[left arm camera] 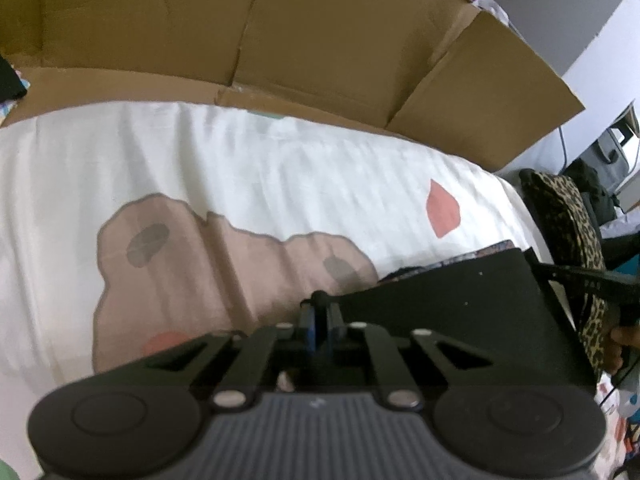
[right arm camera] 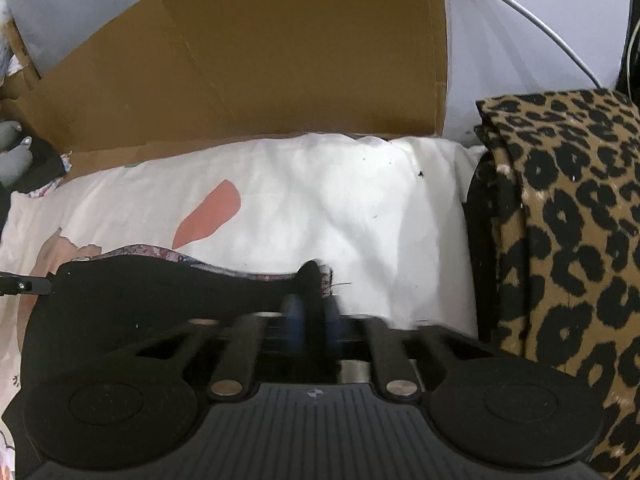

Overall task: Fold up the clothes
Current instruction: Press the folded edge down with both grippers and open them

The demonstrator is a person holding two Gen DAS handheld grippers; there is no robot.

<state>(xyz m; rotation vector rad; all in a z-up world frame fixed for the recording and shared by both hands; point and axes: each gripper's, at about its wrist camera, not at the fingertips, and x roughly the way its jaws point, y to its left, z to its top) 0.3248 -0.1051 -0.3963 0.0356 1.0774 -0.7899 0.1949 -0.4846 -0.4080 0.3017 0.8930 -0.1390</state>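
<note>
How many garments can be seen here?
2: a black garment pinched between the left gripper and right gripper, and a leopard-print one beside the bed. Others may be hidden.

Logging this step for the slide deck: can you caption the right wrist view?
Right tongs shut on the black garment over the white bedsheet, leopard-print cloth alongside.

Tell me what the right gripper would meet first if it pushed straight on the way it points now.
Probably the white bedsheet just past the black garment it grips, then the cardboard box behind; depth is unclear.
</note>
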